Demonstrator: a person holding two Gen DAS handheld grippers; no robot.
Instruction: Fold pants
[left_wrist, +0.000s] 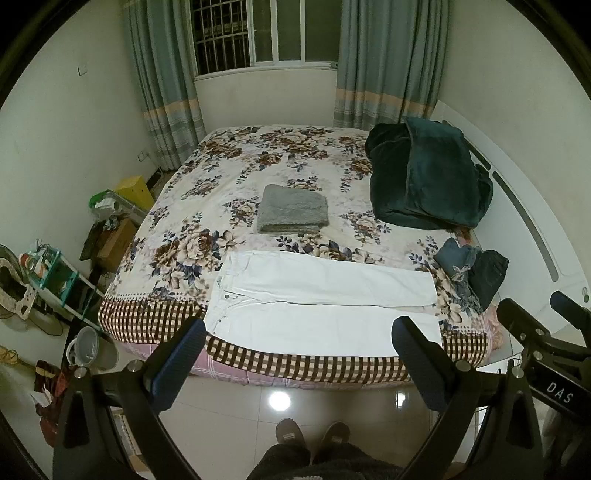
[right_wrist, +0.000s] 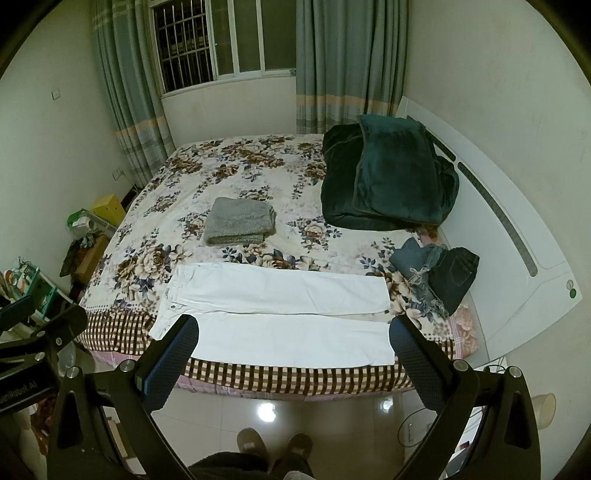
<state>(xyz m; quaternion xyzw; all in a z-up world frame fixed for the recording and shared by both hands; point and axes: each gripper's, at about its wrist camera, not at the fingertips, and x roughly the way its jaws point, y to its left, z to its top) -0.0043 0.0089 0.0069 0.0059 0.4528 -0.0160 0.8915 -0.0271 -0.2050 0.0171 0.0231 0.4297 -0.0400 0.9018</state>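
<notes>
while held back over the floor short of the bed, left gripper with jaws spread wide, holding nothing. right gripper likewise wide apart and empty, also short of the mattress edge. white pants spread flat along the near edge of the floral bedspread, waistband to the left, both legs side by side running right. folded grey towel behind the pants, apart from them. dark green blanket heaped at far right. small pile of dark clothes, possibly jeans, just beyond the hems.
</notes>
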